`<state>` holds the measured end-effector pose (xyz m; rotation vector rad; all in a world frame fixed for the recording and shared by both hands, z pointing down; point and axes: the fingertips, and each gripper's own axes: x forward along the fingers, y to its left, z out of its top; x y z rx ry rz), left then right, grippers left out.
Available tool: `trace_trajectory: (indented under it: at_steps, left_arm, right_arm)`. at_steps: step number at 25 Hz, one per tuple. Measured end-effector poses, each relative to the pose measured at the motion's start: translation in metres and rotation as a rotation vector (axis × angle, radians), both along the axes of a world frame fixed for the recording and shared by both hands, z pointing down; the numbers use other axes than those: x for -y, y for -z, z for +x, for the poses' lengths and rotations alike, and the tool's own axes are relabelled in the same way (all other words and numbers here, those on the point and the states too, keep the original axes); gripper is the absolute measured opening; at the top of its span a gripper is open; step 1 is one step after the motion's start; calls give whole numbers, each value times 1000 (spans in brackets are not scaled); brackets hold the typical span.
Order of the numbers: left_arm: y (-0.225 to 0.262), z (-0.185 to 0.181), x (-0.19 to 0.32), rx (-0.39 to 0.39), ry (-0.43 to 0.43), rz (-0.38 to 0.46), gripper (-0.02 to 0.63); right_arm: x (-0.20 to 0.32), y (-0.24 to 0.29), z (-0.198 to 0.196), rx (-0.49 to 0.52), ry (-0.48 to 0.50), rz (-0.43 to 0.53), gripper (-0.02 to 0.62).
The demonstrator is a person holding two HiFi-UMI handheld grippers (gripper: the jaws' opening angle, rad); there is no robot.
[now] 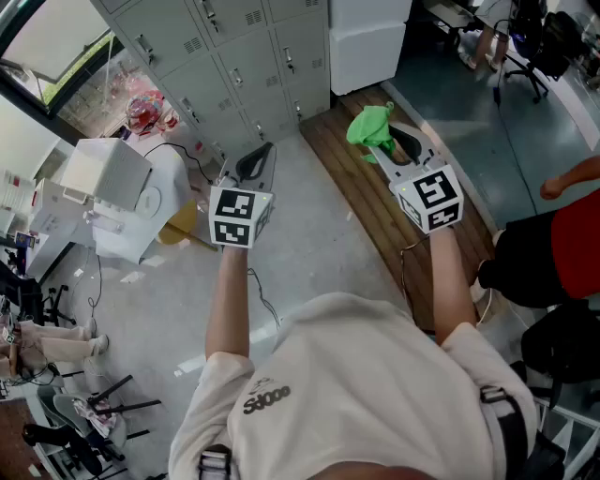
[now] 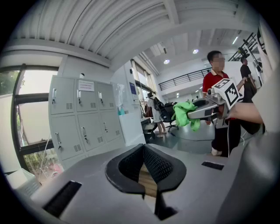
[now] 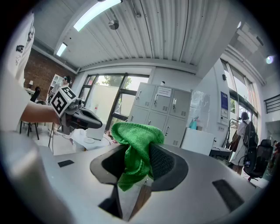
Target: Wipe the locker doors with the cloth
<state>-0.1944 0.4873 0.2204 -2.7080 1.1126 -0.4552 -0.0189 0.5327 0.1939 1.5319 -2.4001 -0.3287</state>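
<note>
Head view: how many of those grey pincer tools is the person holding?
2. The left gripper, shut and empty, points toward the lockers; the right gripper is shut on the green cloth. Nothing suggests a hidden one.

Daylight from the tall windows [image 3: 109,98] and a ceiling strip light [image 3: 94,13] make the room around me bright and even with only soft shadows, my head view is sharp, and both my gripper views bulge fisheye-wise, black at the rims, glare whitening the panes
</note>
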Motion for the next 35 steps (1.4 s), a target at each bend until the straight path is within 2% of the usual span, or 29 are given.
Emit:
trace_trajectory:
  at_steps: [4, 8, 16, 22, 27, 32, 35]
  left_arm:
    - [2, 7, 10, -2, -10, 7, 18]
    - [-2, 17, 16, 6, -14, -6, 18]
    - [-14, 51, 28, 5, 16, -41, 18]
    - [-32, 75, 72, 7, 47, -64, 18]
    - [-50, 86, 161, 8, 72, -67, 18]
    - [-60, 82, 297, -17, 112, -68, 18]
    - [-53, 82, 380, -25, 103, -89, 18]
  right_arm:
    - [9, 1, 3, -7, 0, -1, 140]
    - [15, 3, 12, 29, 7, 11, 140]
    - [31, -12, 58, 33, 18, -17, 140]
    - [86, -35, 98, 33, -7, -30, 140]
    - [168, -46, 116, 42, 10, -24, 140]
    - [289, -54, 126, 62, -3, -20, 140]
    - [369, -45, 126, 78, -12, -37, 140]
